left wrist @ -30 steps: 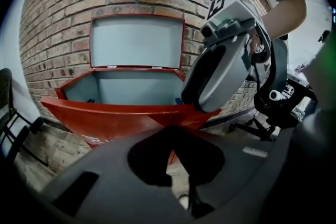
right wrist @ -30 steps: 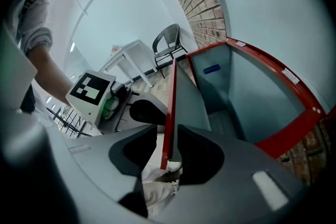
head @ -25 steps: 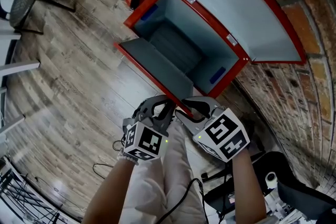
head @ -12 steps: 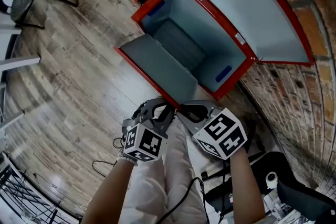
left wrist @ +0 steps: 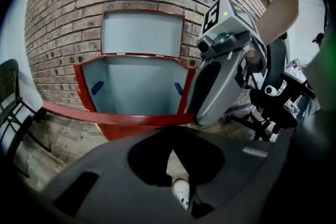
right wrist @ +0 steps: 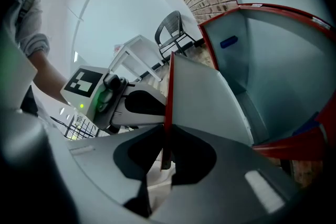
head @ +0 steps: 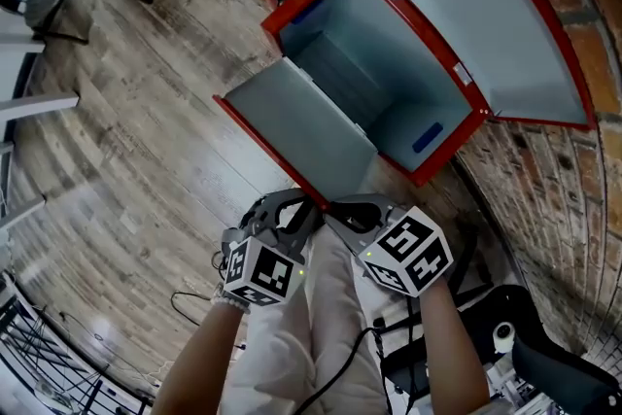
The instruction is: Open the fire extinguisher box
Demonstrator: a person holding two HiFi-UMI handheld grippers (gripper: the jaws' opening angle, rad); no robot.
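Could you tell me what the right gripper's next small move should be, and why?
Probably finish the squeeze before pulling. The right gripper has its jaws closing with the front door's red rim between them. The door hangs only partly lowered, while the lid is already up, so a firm hold should come first.

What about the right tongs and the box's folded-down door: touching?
Touching. The right gripper view shows the red edge of the door running between the right tongs, which are closing and meet it on both sides.
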